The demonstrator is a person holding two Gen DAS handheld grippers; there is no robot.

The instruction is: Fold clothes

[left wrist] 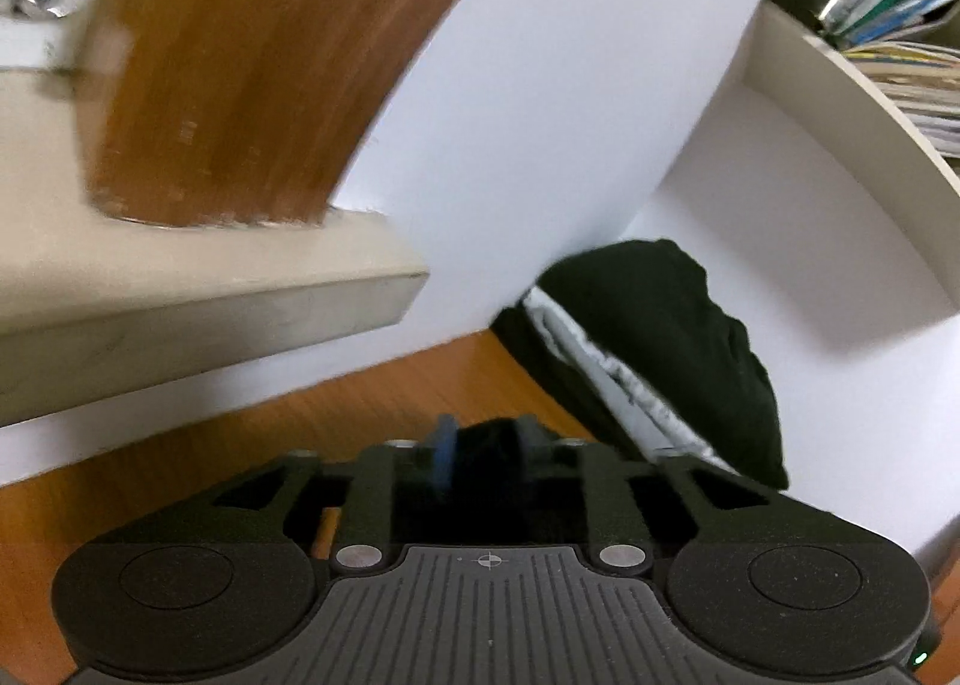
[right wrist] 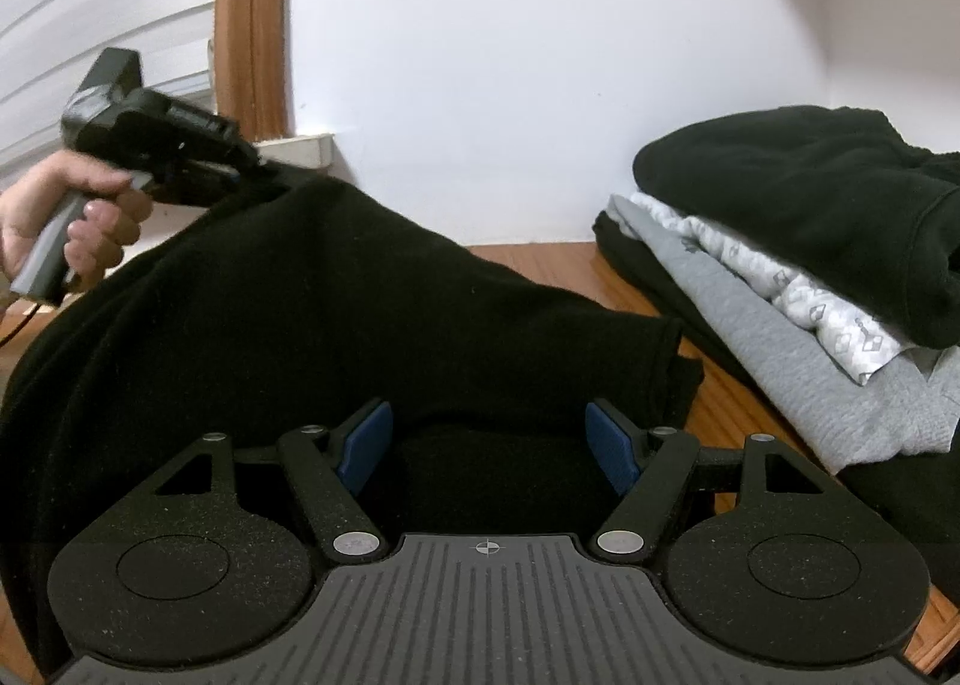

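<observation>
Black garment (right wrist: 300, 325) draped across bench (right wrist: 540, 259), centre-left of frame. Left gripper (right wrist: 264, 168), upper left, lifts its far edge for fold; clamped or not, cannot tell. Right gripper (right wrist: 489, 439) spread wide over near hem, gripping nothing. Folded stack (right wrist: 810, 265) right.

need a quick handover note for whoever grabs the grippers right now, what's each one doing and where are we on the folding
Left gripper: raised at the far left, black fabric bunched between its pads; whether they press on it, I can't tell.
Right gripper: jaws wide open, pads apart over the near part of the black garment, not pinching.
The garment lies draped across the wooden table, unfolded.
Done: a folded stack at the right by the wall, with a black piece on top, patterned white and grey beneath.
Left: fold the black garment and add it to the stack.
</observation>
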